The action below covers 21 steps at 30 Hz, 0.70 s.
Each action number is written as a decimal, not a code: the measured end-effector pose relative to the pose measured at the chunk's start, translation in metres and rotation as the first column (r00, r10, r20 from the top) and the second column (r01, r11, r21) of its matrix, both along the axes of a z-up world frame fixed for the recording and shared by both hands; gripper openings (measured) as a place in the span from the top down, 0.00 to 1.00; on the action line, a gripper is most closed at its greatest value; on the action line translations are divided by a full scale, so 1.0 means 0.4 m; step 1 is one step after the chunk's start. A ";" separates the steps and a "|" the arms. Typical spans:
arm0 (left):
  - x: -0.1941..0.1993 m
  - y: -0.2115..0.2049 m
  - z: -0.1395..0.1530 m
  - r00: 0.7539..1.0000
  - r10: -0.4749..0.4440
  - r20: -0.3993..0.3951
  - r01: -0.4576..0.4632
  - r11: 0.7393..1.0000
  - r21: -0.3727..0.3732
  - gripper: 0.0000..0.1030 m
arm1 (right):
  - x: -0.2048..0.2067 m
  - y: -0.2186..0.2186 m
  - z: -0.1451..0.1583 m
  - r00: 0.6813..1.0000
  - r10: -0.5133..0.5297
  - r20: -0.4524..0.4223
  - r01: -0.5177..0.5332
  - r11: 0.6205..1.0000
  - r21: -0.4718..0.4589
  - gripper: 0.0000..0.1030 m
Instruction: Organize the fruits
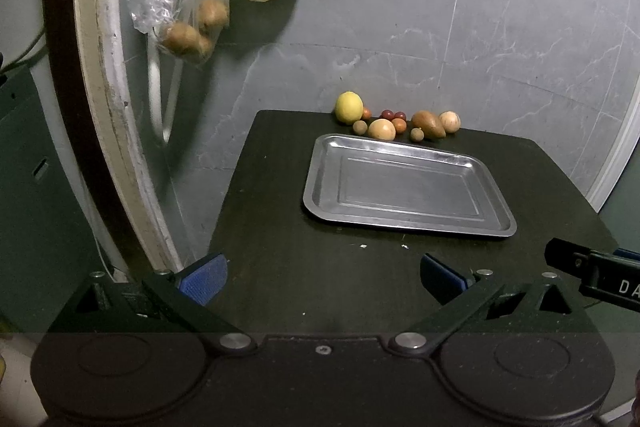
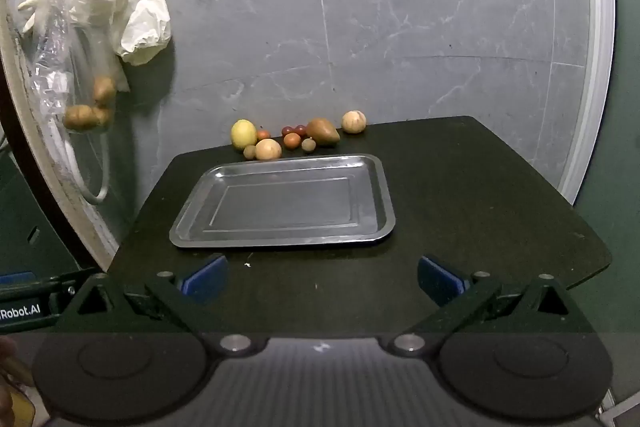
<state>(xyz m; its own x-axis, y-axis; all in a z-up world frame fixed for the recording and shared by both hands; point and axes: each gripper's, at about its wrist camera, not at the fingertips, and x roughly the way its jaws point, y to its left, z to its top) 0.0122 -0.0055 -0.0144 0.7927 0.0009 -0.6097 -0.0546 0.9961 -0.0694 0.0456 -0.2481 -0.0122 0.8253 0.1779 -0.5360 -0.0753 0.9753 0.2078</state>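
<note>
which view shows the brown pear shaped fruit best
The right wrist view: the brown pear-shaped fruit stands clear there, with only a small round fruit at its lower left. In the left wrist view the same fruit lies lower and a pale round fruit crowds its right side.

Your work surface is a dark table [image 1: 288,211] set against a grey marbled wall. A bare metal tray [image 1: 408,183] lies flat near its middle. Behind the tray, along the far edge, you have a loose cluster of fruit [image 1: 396,121]: a yellow lemon [image 1: 349,106] at the left end, a brown pear-shaped piece [image 1: 428,124], a pale round piece [image 1: 449,121] at the right end, and several small round pieces between them. White specks [image 1: 405,246] lie on the near side of the tray.
</note>
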 end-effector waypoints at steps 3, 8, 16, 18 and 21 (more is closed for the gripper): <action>0.002 -0.001 -0.001 1.000 0.000 -0.005 0.000 1.000 0.000 0.01 | 0.004 -0.001 -0.002 1.000 0.001 -0.003 -0.001 1.000 0.000 0.00; 0.012 0.000 0.001 1.000 0.000 -0.012 0.000 1.000 -0.002 0.01 | 0.010 0.000 -0.004 1.000 0.000 -0.010 0.000 1.000 0.000 0.00; 0.026 0.007 0.001 1.000 0.000 -0.029 0.000 1.000 -0.004 0.01 | 0.020 0.007 -0.008 1.000 -0.001 -0.022 0.001 1.000 0.001 0.00; 0.032 0.008 0.000 0.999 0.000 -0.035 0.000 1.000 -0.005 0.01 | 0.024 0.009 -0.009 1.000 -0.001 -0.027 0.001 1.000 0.000 0.00; 0.039 0.010 -0.003 0.999 -0.001 -0.043 0.001 1.000 -0.006 0.01 | 0.031 0.012 -0.012 0.999 -0.001 -0.037 0.001 1.000 -0.001 0.00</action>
<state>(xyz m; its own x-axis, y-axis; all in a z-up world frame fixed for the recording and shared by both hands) 0.0279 -0.0016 -0.0155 0.7656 -0.0034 -0.6433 -0.0567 0.9957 -0.0727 0.0582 -0.2432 -0.0169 0.8053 0.1762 -0.5661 -0.0662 0.9756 0.2095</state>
